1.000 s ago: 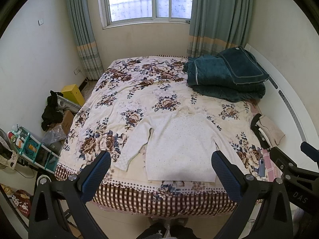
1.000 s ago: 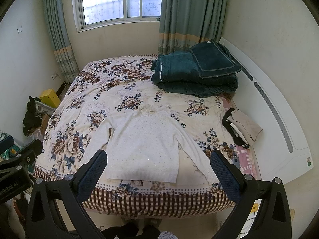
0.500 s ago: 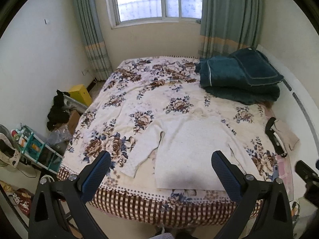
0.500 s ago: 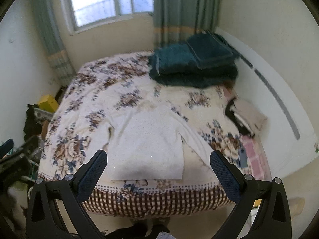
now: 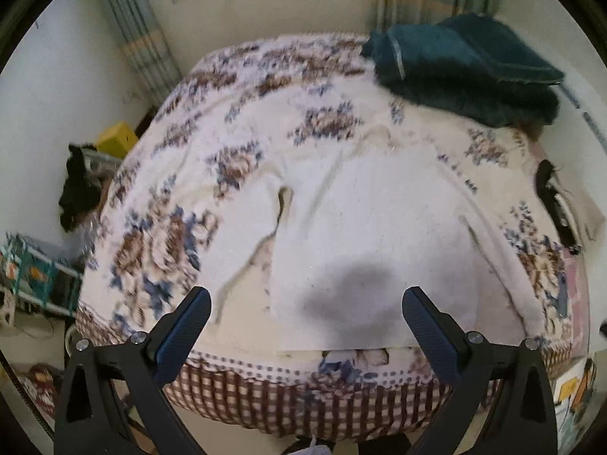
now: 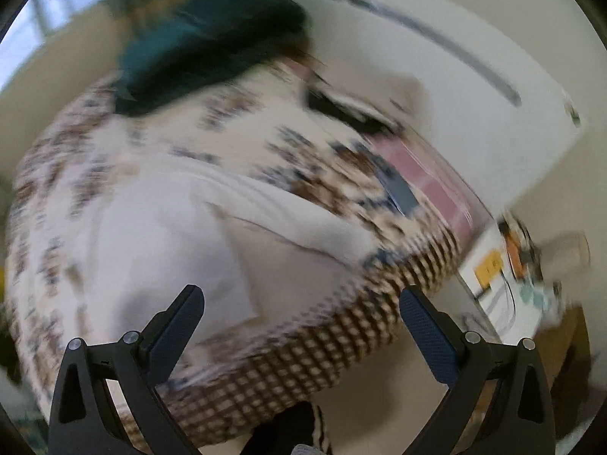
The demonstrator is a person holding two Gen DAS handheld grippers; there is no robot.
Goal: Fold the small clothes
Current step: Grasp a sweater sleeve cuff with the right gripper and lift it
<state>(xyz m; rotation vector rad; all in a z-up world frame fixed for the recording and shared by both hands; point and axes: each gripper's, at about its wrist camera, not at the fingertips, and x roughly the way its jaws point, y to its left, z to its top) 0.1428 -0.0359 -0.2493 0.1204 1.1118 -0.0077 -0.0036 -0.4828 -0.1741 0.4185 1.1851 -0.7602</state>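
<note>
Bed (image 5: 242, 87) with floral cover, filling most of both views and serving as the flat working surface; the folded teal blanket (image 5: 466, 68) is kept out of the way at 1 o'clock in the left wrist view. White long-sleeved sweater (image 5: 364, 227), the item to be folded, is laid flat near the foot edge of the bed, its hem toward 6 o'clock and its sleeves spread toward 8 and 4 o'clock, presumably so that each sleeve can be reached from its own side. A dark strapped item (image 5: 554, 204) is seen at 3 o'clock, apart from the sweater. Left gripper (image 5: 303, 326), jaws wide and empty, is held over the hem at 6 o'clock. Right gripper (image 6: 301, 322), jaws likewise wide and empty, is turned toward the sleeve (image 6: 303, 220) at 12 o'clock of its heavily blurred view; no grasp is judged yet made
</note>
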